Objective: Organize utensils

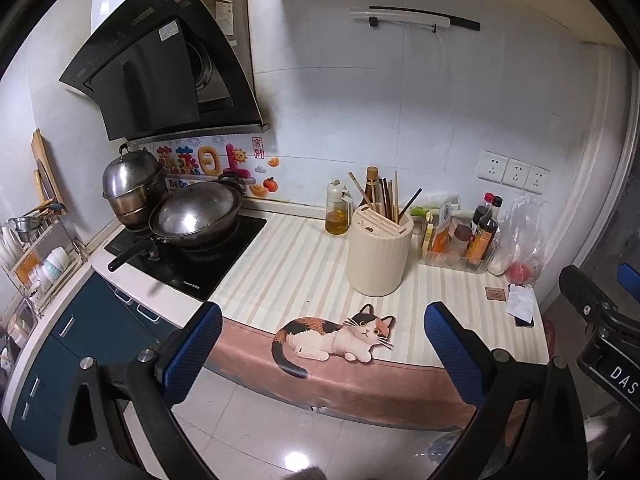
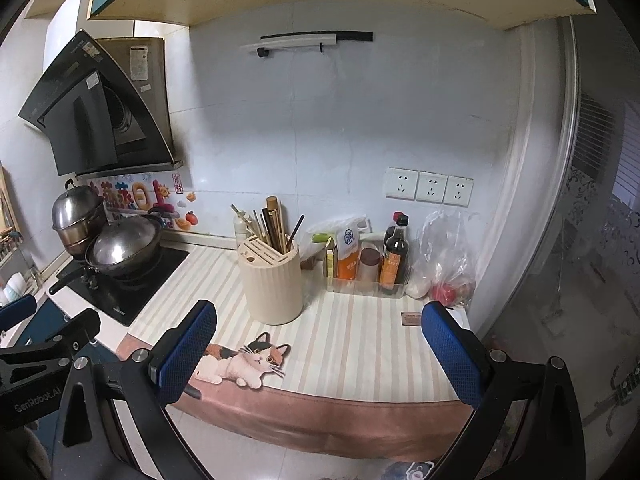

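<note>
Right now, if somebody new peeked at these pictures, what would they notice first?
Probably the calico cat picture lying along the front edge of the striped counter mat. Behind it stands a cream utensil holder with chopsticks poking out of the top. To the left, a shiny wok sits on the black stove, and both blue-padded tools, left tool and right tool, hover wide open and empty in front.

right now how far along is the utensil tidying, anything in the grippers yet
Already looking done: chopsticks stand upright in the cream utensil holder on the striped counter mat. In hand: nothing; the left gripper and right gripper are both open, short of the counter. No loose utensils show on the mat, so what's left is unclear.
</note>
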A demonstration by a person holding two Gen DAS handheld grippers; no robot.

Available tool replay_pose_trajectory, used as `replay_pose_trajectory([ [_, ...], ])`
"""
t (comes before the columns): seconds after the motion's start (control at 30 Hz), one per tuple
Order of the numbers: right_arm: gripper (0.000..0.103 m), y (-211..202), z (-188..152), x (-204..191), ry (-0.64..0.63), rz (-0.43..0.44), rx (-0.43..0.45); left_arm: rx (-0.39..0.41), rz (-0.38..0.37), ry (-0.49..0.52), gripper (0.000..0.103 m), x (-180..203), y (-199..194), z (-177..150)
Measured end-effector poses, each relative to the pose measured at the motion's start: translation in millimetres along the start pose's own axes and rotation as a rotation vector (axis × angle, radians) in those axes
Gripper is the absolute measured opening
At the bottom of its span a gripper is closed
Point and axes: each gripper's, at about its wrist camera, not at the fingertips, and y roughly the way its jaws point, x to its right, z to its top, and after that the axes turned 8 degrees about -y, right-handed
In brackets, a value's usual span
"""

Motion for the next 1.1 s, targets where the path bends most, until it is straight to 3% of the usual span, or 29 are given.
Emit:
replay_pose_trajectory([
  [1.1,0.103,-0.5,-12.4,0.0,-0.019,0.001,-0.029,0.021,0.047,0.003,0.103,-1.2,-5.6,-5.8],
])
